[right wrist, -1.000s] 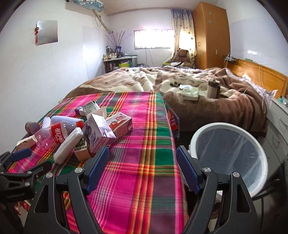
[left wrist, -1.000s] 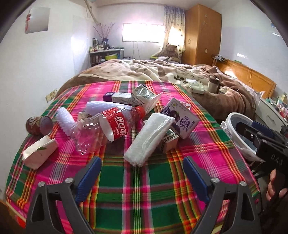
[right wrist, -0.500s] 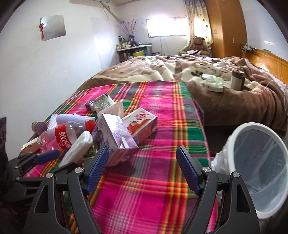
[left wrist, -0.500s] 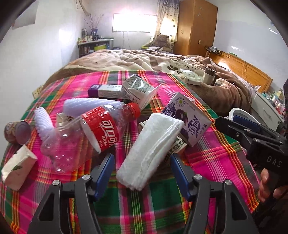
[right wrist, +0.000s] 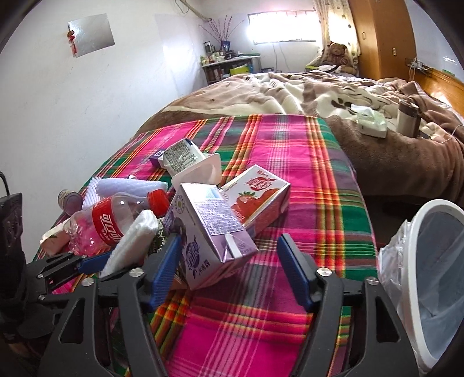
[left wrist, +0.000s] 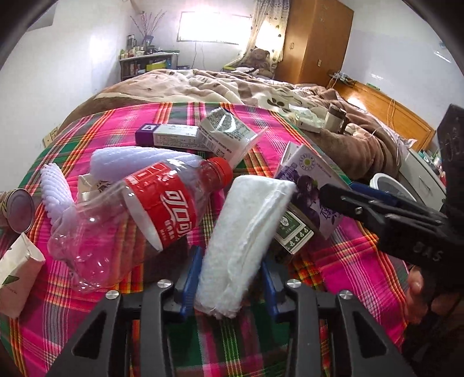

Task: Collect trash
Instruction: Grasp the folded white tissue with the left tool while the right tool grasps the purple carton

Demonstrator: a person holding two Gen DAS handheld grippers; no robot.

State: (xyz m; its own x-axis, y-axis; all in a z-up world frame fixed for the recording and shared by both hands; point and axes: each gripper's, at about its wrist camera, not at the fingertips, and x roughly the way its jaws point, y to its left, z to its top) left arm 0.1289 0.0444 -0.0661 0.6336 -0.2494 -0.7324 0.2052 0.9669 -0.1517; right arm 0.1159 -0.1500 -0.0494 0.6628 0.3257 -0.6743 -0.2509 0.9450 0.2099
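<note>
Now my left claw (left wrist: 229, 278) closing around white folded tissue (left wrist: 243, 235) on plaid blanket (left wrist: 356, 261), pads just beside it. My right claw (right wrist: 229, 272) closing too, purple carton (right wrist: 208, 235) between pads, left pad near it. Lined bin (right wrist: 435, 275) far right.

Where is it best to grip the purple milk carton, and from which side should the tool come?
Grip the purple milk carton across its flat side panels, coming from the near, open end. It lies tilted on the pile, with the strawberry carton against its far side.

Bright window (left wrist: 213, 27) glare, fisheye-warped dark corners
</note>
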